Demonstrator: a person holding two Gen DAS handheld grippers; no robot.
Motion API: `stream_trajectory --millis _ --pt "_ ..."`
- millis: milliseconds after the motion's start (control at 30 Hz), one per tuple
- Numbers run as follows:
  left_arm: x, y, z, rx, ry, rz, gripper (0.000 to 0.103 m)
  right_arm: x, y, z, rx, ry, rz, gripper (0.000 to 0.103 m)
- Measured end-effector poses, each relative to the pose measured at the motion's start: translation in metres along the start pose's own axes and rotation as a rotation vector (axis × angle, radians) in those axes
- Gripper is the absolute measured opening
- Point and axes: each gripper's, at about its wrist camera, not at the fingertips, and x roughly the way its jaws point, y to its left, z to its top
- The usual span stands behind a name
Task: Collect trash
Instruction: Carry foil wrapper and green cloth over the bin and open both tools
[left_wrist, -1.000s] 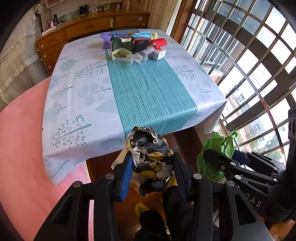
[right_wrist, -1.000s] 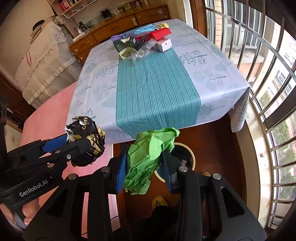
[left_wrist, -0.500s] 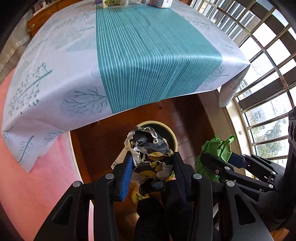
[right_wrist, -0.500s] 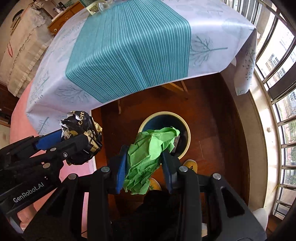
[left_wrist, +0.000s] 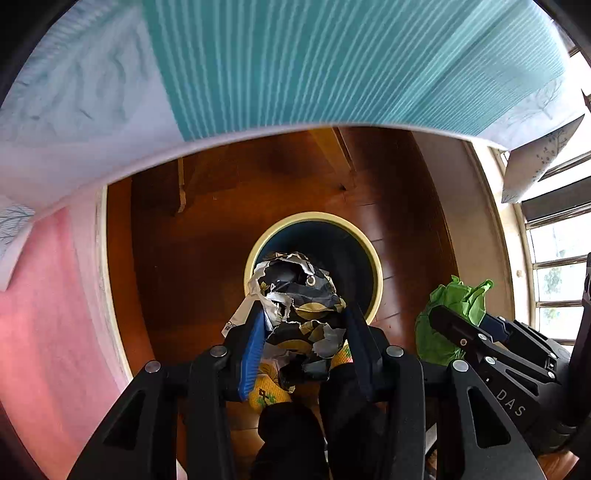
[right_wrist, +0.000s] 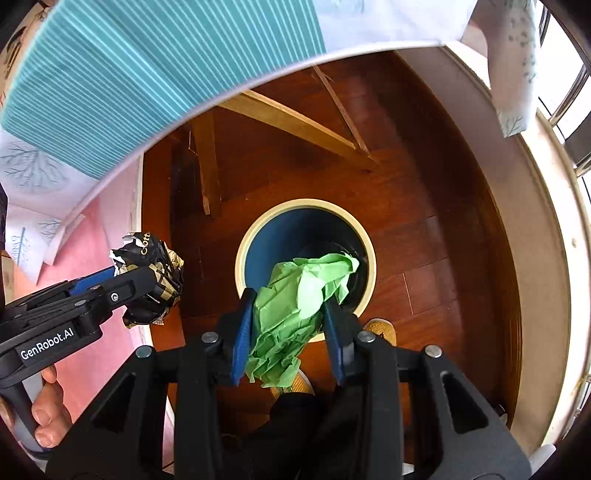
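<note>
The black crumpled wrapper (left_wrist: 301, 314) is squeezed in the left gripper (left_wrist: 303, 325), the green paper ball (right_wrist: 295, 306) in the right gripper (right_wrist: 290, 328). Both hang above the round bin (right_wrist: 242, 258) on the floor. Neither is dropped in yet.

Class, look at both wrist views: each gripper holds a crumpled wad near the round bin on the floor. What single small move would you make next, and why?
Probably open the right gripper: its green paper wad hangs over the bin opening, so it should drop inside. The left gripper, shut on the dark foil wrapper, looks nearer the bin's rim in the right wrist view.
</note>
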Motion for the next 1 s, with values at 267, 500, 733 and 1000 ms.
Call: stream_trajectory --millis 267,500,733,1000 --pt "0.074 -0.001 0.002 0.005 0.001 0.001 0.042 0.054 -0.023 0.001 -0.017 0.010 0.017 0.032" --pt "0.123 0.001 0.011 0.009 0.013 -0.009 0.043 0.100 -0.031 0.005 -0.076 0.044 0.027 0.034" --pt "0.150 0.009 0.018 0.010 0.046 -0.039 0.061 0.135 -0.037 0.012 -0.105 0.091 0.056 0.044" --pt "0.165 0.021 0.023 -0.003 0.060 -0.049 0.091 0.148 -0.043 0.013 -0.113 0.077 0.050 0.070"
